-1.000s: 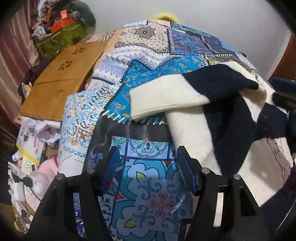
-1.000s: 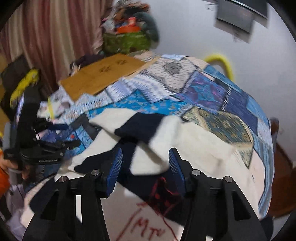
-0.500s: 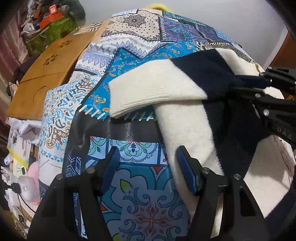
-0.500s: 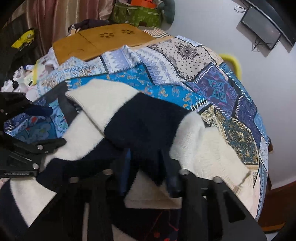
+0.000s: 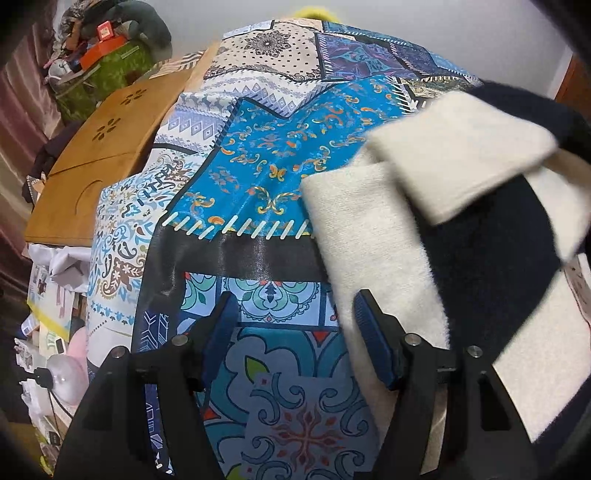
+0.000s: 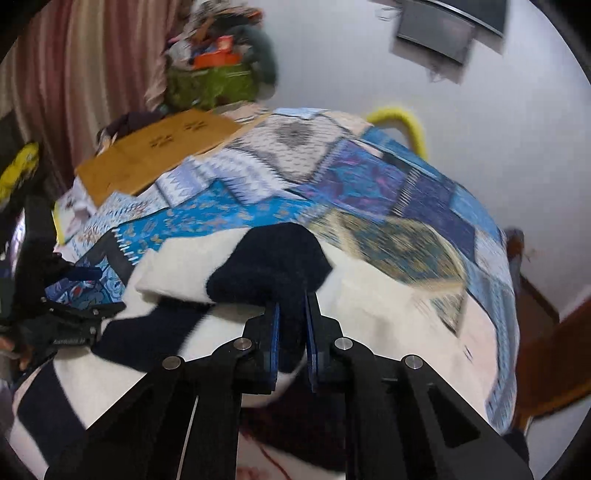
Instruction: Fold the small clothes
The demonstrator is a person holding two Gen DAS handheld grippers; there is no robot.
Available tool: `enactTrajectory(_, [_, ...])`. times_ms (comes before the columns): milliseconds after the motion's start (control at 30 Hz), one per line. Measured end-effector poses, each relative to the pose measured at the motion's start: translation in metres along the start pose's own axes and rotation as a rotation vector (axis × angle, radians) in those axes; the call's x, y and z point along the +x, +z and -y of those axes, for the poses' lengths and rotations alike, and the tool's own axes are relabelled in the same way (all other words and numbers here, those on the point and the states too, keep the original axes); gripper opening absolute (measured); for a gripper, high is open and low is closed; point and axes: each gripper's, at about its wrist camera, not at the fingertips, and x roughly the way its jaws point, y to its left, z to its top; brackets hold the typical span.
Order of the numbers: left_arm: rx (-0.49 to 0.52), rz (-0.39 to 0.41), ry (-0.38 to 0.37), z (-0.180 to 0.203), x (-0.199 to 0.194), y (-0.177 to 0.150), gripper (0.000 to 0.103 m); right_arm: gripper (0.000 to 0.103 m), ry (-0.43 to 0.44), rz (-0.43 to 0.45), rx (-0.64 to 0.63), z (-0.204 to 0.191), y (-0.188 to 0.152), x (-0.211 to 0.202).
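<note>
A small cream-and-navy knitted sweater (image 5: 373, 236) lay spread on a patchwork-printed blue cloth (image 5: 280, 147) that covered the table. Its cream-cuffed sleeve (image 5: 458, 155) was lifted clear of the sweater's body and hung blurred above it, the navy upper part of the sleeve (image 6: 273, 258) bunched up in a hump.

The right gripper (image 6: 291, 325) had its blue-padded jaws closing, nearly pressed together, with a fold of that navy sleeve fabric pinched between them. The left gripper (image 5: 291, 317) pointed steeply down over the near part of the cloth; its jaws were spread and opening a little, with only the printed cloth showing between them. Its right finger (image 5: 373, 332) stood over the cream edge of the sweater; whether it touched the knit could not be told.

In the right wrist view the left gripper appeared at the left edge as a black frame.

Beyond the cloth, a tan wooden board with flower-shaped cutouts (image 5: 92, 162) lay at the table's far left side. A green box heaped with clutter (image 6: 210, 81) stood behind it beside striped curtains (image 6: 74, 74), and a dark screen (image 6: 443, 22) hung on the white wall.
</note>
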Motion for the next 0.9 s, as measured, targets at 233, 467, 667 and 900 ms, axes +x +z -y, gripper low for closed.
enactTrajectory(233, [0.01, -0.002, 0.034, 0.003, -0.001, 0.001, 0.069, 0.01, 0.058, -0.113, 0.189, 0.049, -0.064, -0.018])
enactTrajectory(467, [0.012, -0.012, 0.06, 0.004, -0.011, 0.003, 0.069, 0.009, 0.064, -0.113, 0.246, 0.053, -0.098, -0.036])
enactTrajectory(667, [0.005, 0.052, 0.015, 0.013, -0.041, 0.007, 0.069, 0.025, 0.101, -0.033, 0.133, 0.037, -0.064, -0.054])
enactTrajectory(900, [0.076, 0.079, -0.048, 0.046, -0.054, 0.013, 0.069, 0.037, 0.131, -0.05, 0.011, -0.003, -0.034, -0.013])
